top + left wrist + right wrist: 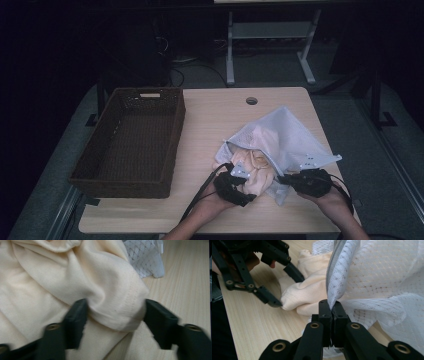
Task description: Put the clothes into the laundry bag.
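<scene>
A white mesh zip bag [280, 132] lies on the right half of the wooden table [210, 115]. A cream garment [257, 170] spills out of the bag's opening toward the front edge. My right gripper [331, 307] is shut on the bag's zipper edge [337, 270] and lifts it a little; in the high view it sits at the bag's front corner [282, 180]. My left gripper [116, 312] stands open, one jaw on each side of a rounded fold of the garment [75, 277]. The right gripper view shows those spread jaws [287, 290] at the cloth's end.
A dark woven basket [177, 130] with nothing in it takes up the table's left half. A round cable hole [251, 100] sits near the far edge. Bare table lies between basket and bag. Both forearms come in from the front edge.
</scene>
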The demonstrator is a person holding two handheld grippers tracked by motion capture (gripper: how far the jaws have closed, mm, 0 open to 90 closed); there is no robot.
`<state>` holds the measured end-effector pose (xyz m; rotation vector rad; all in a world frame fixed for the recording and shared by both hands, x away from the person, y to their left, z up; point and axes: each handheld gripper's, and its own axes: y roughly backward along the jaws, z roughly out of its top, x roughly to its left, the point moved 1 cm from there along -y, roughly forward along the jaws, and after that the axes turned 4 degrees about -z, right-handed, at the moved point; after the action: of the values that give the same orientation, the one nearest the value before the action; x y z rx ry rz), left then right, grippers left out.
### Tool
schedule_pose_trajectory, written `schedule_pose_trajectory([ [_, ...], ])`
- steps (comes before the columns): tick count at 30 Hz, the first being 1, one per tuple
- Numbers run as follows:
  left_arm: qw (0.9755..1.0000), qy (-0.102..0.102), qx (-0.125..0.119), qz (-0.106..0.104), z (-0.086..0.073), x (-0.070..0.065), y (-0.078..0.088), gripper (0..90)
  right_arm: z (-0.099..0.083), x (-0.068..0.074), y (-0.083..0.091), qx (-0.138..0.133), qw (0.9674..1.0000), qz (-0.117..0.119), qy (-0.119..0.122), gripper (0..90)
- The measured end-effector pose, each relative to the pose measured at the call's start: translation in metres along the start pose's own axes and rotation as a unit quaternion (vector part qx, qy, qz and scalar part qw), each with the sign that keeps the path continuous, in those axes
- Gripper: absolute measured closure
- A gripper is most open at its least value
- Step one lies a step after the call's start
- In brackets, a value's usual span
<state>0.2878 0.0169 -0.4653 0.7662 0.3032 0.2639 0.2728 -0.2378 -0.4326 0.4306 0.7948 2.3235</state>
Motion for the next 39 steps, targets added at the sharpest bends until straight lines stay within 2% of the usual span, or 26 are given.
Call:
schedule_pose_trajectory([
  [3,1.0,-0.003,0.0,0.007,-0.001,0.0,0.001,58.4,0.0,0.0,0.0,0.0,1.0,0.0,0.0,87.8],
  [4,1.0,-0.003,-0.006,0.007,-0.001,0.001,0.003,58.4,0.0,0.0,0.0,0.001,1.0,-0.001,0.001,87.7],
  [5,0.9999,-0.001,-0.011,0.005,-0.001,0.002,0.005,66.1,0.0,0.0,0.0,0.0,1.0,-0.001,0.001,87.7],
  [6,0.9996,0.003,-0.028,-0.002,0.0,0.002,0.011,74.6,0.0,0.0,0.0,0.001,1.0,-0.002,0.002,87.7],
  [7,0.9996,0.003,-0.028,-0.002,0.0,0.002,0.011,78.1,0.0,0.0,0.0,0.001,1.0,-0.002,0.002,87.7],
  [11,0.9981,0.015,-0.059,-0.012,0.007,0.004,0.023,83.1,0.0,0.0,-0.001,0.003,1.0,-0.001,0.003,87.7],
  [12,0.9964,0.027,-0.078,-0.021,0.011,0.005,0.028,83.6,0.0,0.001,-0.001,0.003,1.0,-0.001,0.003,87.7],
  [13,0.9964,0.027,-0.078,-0.021,0.011,0.005,0.028,83.5,0.0,0.001,-0.001,0.003,1.0,-0.001,0.002,87.7],
  [14,0.9948,0.027,-0.096,-0.021,0.019,0.006,0.033,83.6,0.001,0.002,-0.001,0.003,1.0,-0.001,0.002,87.8],
  [15,0.9948,0.027,-0.096,-0.021,0.019,0.006,0.033,83.5,0.001,0.002,-0.001,0.003,1.0,0.0,0.003,87.7],
  [16,0.9937,0.022,-0.109,-0.015,0.028,0.006,0.036,83.5,0.001,0.002,-0.001,0.002,1.0,0.0,0.004,87.7],
  [17,0.9937,0.022,-0.109,-0.015,0.028,0.006,0.036,83.6,0.001,0.002,-0.001,0.002,1.0,0.0,0.004,87.7],
  [18,0.9925,0.019,-0.12,-0.009,0.038,0.008,0.038,83.5,0.002,0.003,0.0,0.0,1.0,-0.001,0.003,87.7],
  [20,0.9916,0.017,-0.128,-0.003,0.046,0.01,0.037,83.5,0.002,0.002,0.001,-0.003,1.0,-0.001,0.002,87.7],
  [25,0.9936,0.002,-0.11,0.027,0.07,0.018,0.016,83.5,0.003,0.002,0.006,-0.013,0.9999,-0.002,-0.002,87.8],
  [27,0.9943,-0.001,-0.099,0.039,0.075,0.023,0.005,83.6,0.004,0.001,0.009,-0.018,0.9998,-0.004,-0.004,87.8],
  [29,0.9944,-0.001,-0.097,0.043,0.076,0.025,0.0,83.6,0.004,0.001,0.011,-0.023,0.9997,-0.003,-0.008,87.8],
  [30,0.9944,0.0,-0.091,0.054,0.079,0.029,-0.011,83.7,0.005,-0.001,0.014,-0.03,0.9994,-0.004,-0.014,87.9],
  [31,0.9944,0.0,-0.091,0.054,0.079,0.029,-0.011,83.7,0.005,-0.001,0.014,-0.03,0.9994,-0.004,-0.014,87.9],
  [33,0.9944,0.001,-0.084,0.064,0.082,0.034,-0.022,83.7,0.007,-0.001,0.018,-0.038,0.9991,0.0,-0.018,88.2],
  [35,0.9939,0.007,-0.079,0.077,0.084,0.041,-0.034,83.8,0.008,0.0,0.023,-0.047,0.9987,-0.002,-0.019,88.3],
  [39,0.9917,0.017,-0.075,0.103,0.088,0.052,-0.045,83.8,0.01,0.002,0.025,-0.054,0.9984,0.007,-0.019,88.5],
])
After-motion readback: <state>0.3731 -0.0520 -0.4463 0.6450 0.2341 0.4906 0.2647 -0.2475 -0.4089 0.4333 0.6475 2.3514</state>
